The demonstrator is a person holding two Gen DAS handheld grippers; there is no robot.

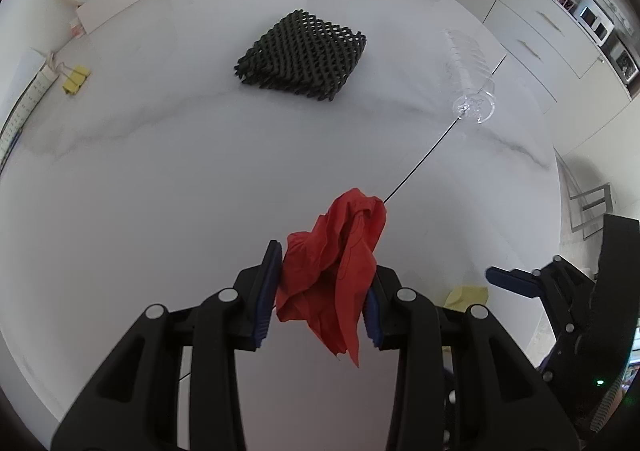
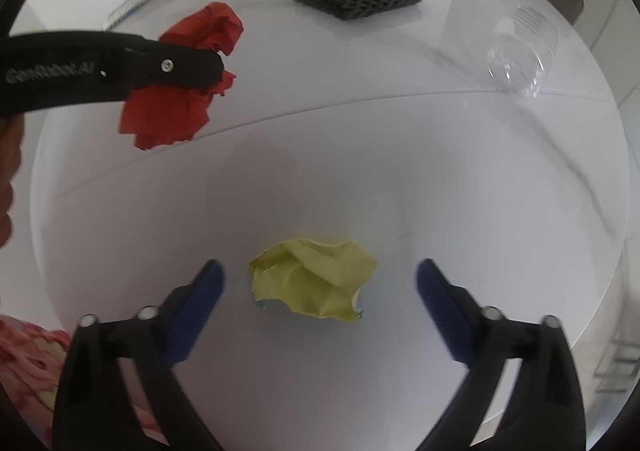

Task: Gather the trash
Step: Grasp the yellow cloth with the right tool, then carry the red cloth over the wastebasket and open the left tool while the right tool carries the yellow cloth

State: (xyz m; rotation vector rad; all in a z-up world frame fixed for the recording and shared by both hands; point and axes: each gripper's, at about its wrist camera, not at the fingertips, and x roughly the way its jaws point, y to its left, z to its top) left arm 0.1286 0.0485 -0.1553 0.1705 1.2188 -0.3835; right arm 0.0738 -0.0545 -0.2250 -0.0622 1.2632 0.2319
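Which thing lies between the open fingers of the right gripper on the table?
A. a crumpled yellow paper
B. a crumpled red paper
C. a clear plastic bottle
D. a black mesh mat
A: in the right wrist view the crumpled yellow paper lies on the white table between the spread fingers of the right gripper, neither pad touching it.

Black plastic left gripper (image 1: 320,291) and right gripper (image 2: 320,287): blue pads, silver screws, white lettering; red floral sleeve (image 2: 28,363).
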